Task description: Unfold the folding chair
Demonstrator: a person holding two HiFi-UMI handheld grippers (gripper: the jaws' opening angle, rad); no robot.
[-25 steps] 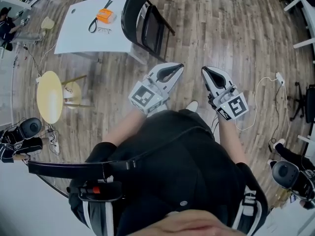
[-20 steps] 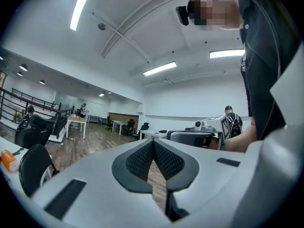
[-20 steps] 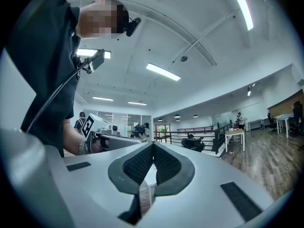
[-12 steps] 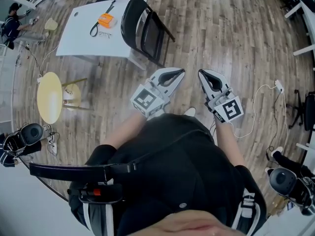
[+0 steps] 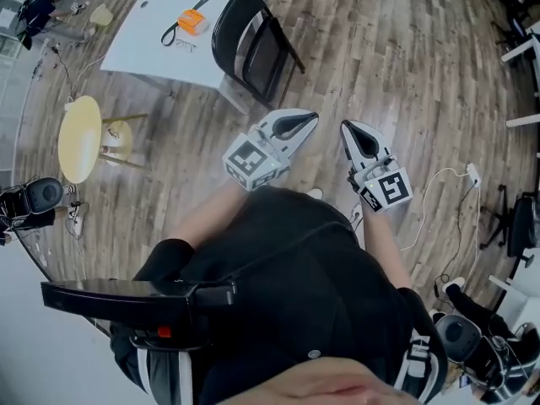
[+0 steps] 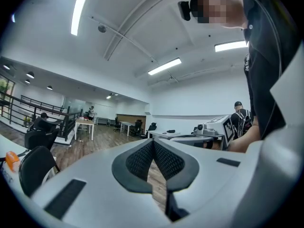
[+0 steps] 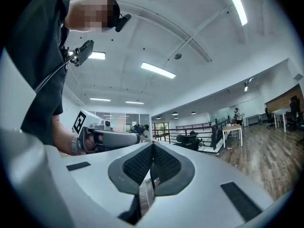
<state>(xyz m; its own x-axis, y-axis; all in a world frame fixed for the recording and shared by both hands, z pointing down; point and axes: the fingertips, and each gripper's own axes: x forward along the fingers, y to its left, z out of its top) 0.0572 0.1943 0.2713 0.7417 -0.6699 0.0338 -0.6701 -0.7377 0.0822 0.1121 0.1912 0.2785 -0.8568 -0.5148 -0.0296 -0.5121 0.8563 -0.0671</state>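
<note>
The black folding chair (image 5: 251,45) stands folded on the wood floor, leaning against the edge of a white table (image 5: 152,45). My left gripper (image 5: 312,117) and right gripper (image 5: 344,126) are held side by side in front of my body, a short way back from the chair and touching nothing. Both are shut and empty. In the left gripper view the closed jaws of the left gripper (image 6: 153,145) point level across the room, with the chair's back (image 6: 34,167) at the far left. The right gripper (image 7: 152,148) shows pads pressed together, and the left gripper (image 7: 111,137) is beside it.
An orange object (image 5: 192,21) and a black strap (image 5: 173,34) lie on the table. A round yellow stool (image 5: 78,137) stands at the left. A white cable (image 5: 439,194) trails on the floor at the right. Office chairs and desks ring the room; people are in the distance.
I have shifted a little toward the chair with both grippers, and the table and stool have slid in the head view. Both sets of jaws stayed shut.
</note>
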